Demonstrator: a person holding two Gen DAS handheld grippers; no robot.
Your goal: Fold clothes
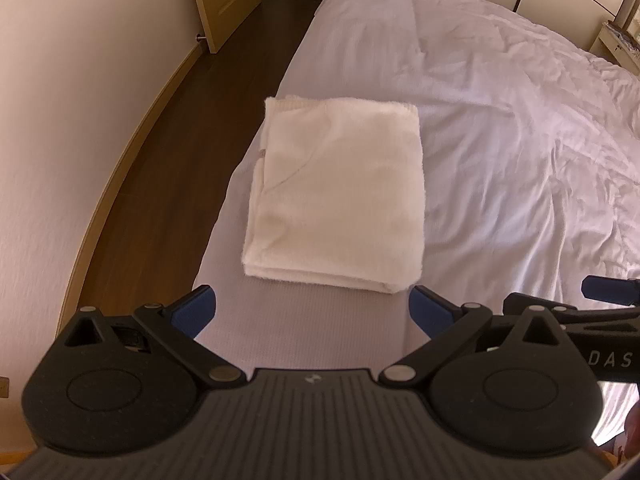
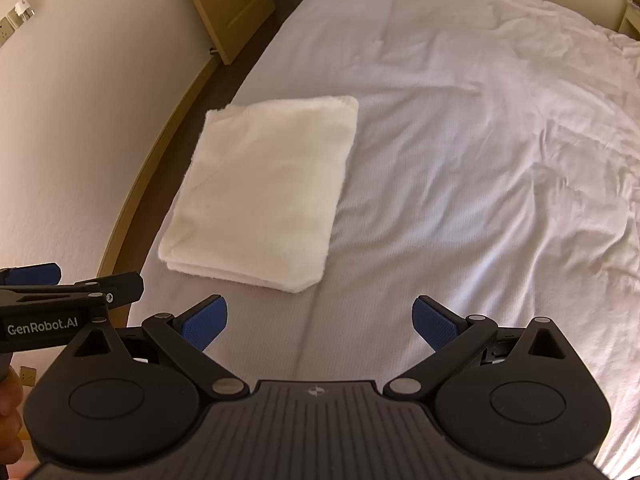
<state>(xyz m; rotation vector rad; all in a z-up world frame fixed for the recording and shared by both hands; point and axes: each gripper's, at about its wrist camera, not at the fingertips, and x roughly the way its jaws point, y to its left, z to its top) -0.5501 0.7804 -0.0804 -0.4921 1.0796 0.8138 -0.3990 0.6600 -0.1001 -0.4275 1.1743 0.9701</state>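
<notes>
A cream white towel (image 1: pixel 336 192) lies folded into a thick rectangle on the white bed sheet (image 1: pixel 500 120), close to the bed's left edge. In the right wrist view the same folded towel (image 2: pixel 260 192) sits ahead and to the left. My left gripper (image 1: pixel 312 314) is open just short of the towel's near edge, nothing between its blue pads (image 1: pixel 198 312). My right gripper (image 2: pixel 320 322) is open too, over bare sheet (image 2: pixel 480 160) to the right of the towel. Each gripper's side shows at the edge of the other's view.
A dark wood floor strip (image 1: pixel 160 184) runs between the bed and a pale wall (image 1: pixel 72 120). A wooden door (image 1: pixel 224 0) stands at the far left. The sheet is wrinkled on the right side. A bedside stand (image 1: pixel 616 44) is at the far right.
</notes>
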